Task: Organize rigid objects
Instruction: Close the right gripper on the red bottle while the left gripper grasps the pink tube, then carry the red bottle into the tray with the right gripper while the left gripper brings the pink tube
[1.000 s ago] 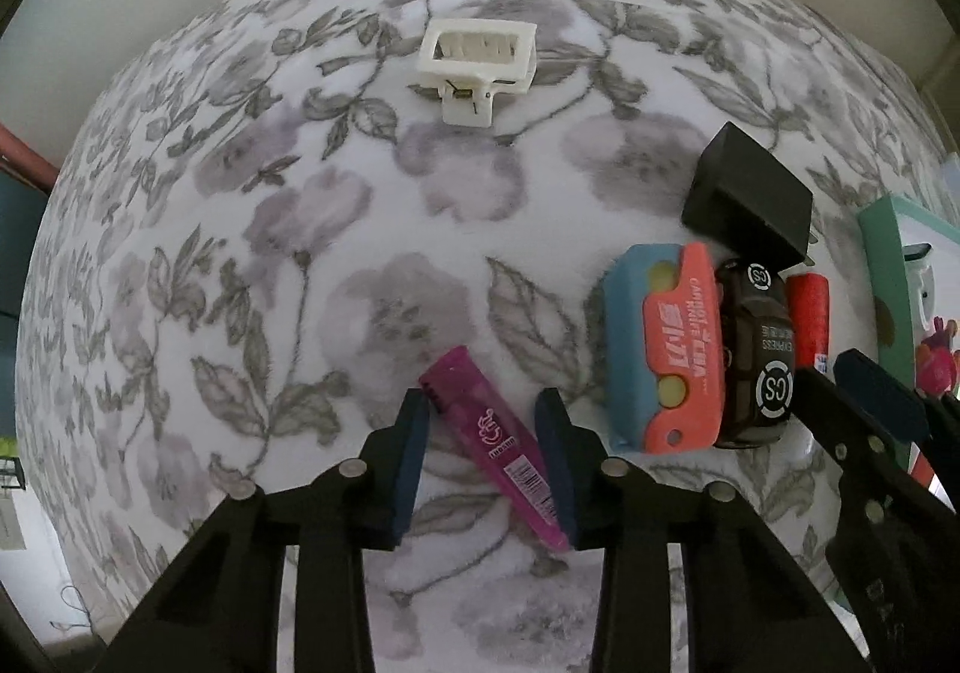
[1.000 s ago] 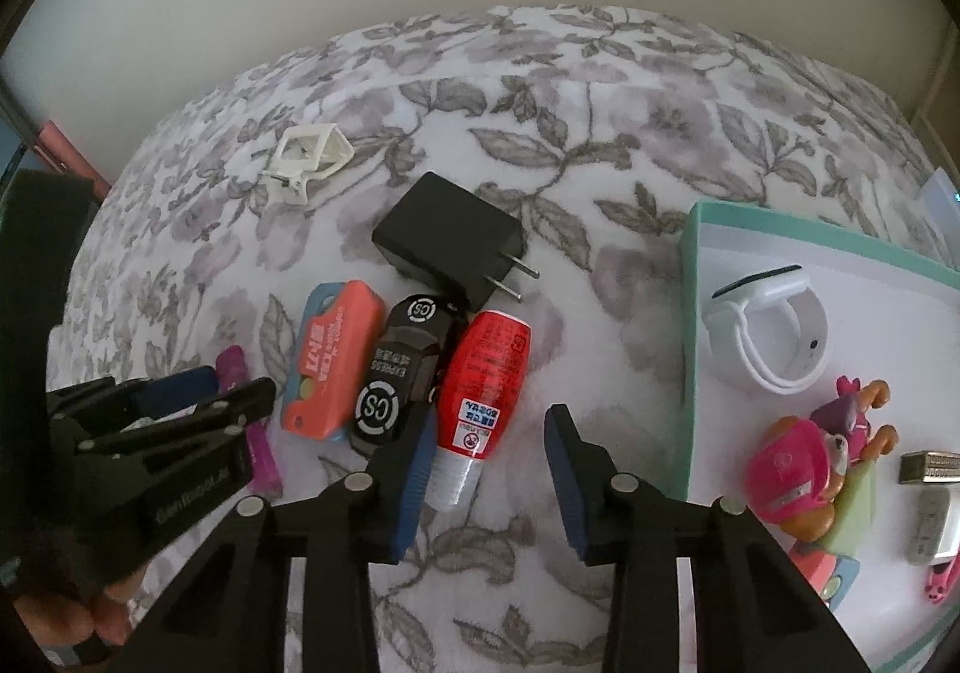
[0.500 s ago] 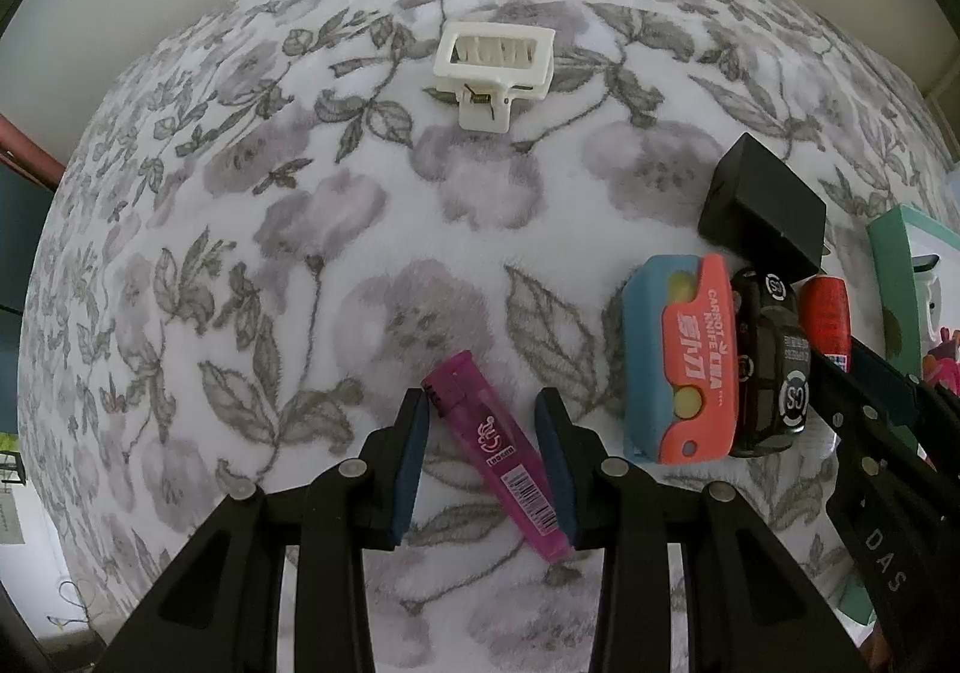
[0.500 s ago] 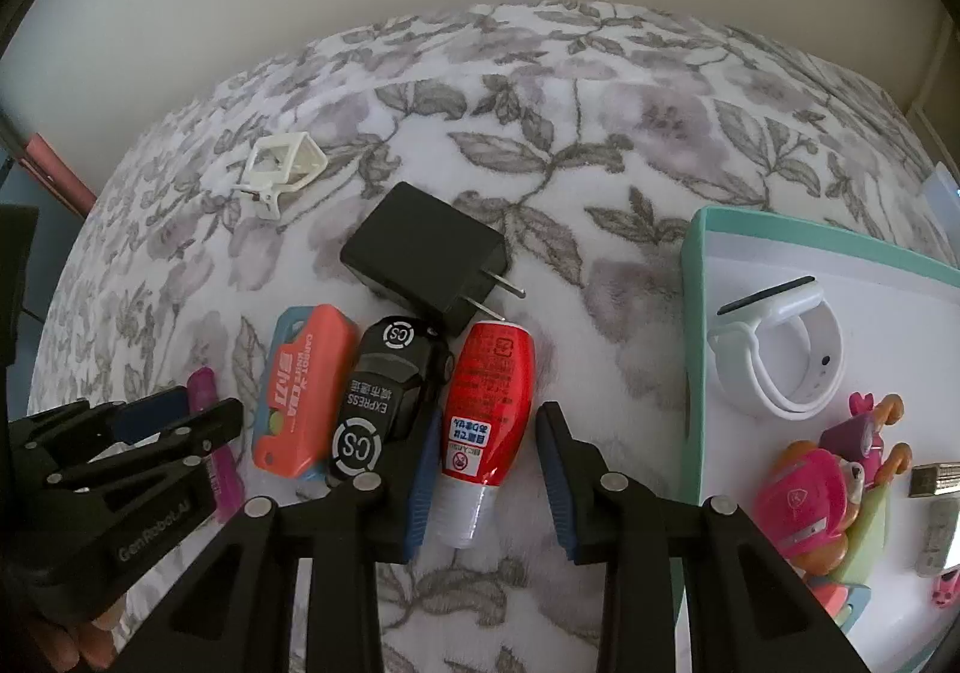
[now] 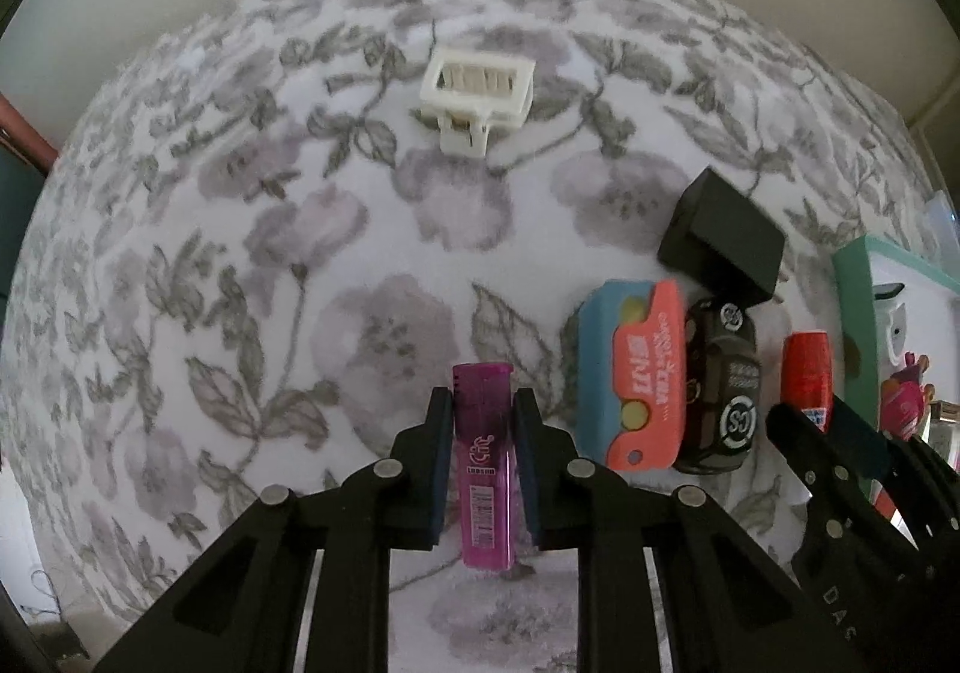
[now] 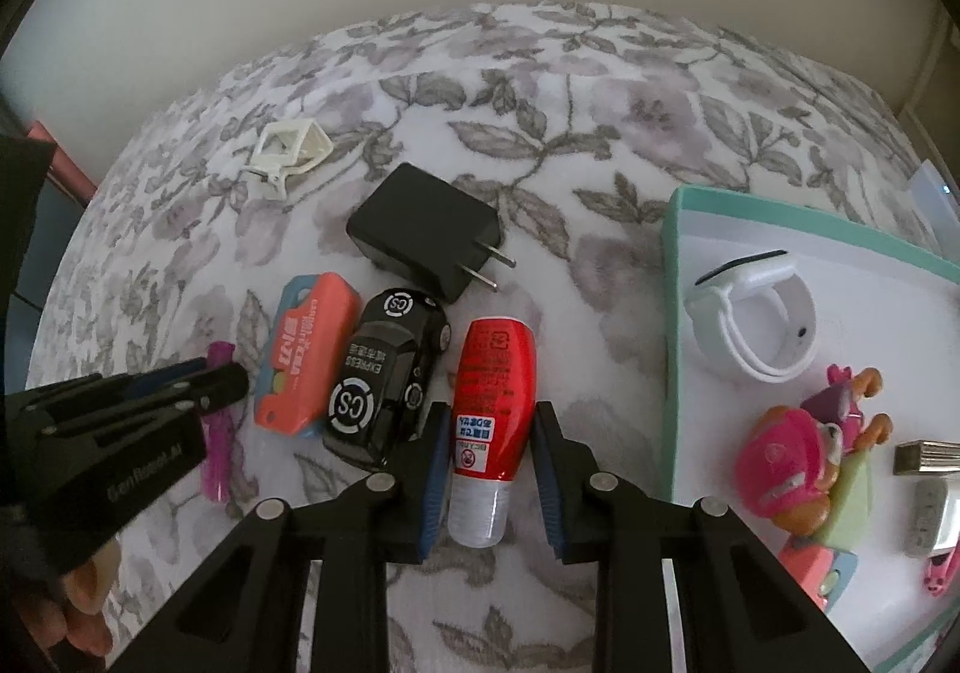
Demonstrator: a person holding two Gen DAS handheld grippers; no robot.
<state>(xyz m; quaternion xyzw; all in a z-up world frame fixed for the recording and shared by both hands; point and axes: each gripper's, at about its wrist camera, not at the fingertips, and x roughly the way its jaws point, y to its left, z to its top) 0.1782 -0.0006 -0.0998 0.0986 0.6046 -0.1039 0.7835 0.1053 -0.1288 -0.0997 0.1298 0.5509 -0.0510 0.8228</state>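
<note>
My left gripper (image 5: 480, 421) is shut on a purple lighter (image 5: 485, 457), which stands straight between the pads on the floral cloth. My right gripper (image 6: 491, 433) is open, its fingers on either side of a red bottle (image 6: 493, 373) with a clear cap; small gaps show at both sides. The lighter also shows in the right wrist view (image 6: 217, 427) behind the left gripper (image 6: 198, 385). The red bottle shows in the left wrist view (image 5: 807, 373) too.
An orange and blue case (image 6: 306, 355), a black toy car (image 6: 384, 373) and a black plug adapter (image 6: 426, 247) lie left of the bottle. A white clip (image 5: 477, 93) lies farther back. A teal-rimmed white tray (image 6: 672, 313) at the right holds a white watch (image 6: 753, 313) and several toys.
The left jaws have closed on the lighter, turning it from slanted to straight. The right gripper has moved forward so its fingers now flank the red bottle.
</note>
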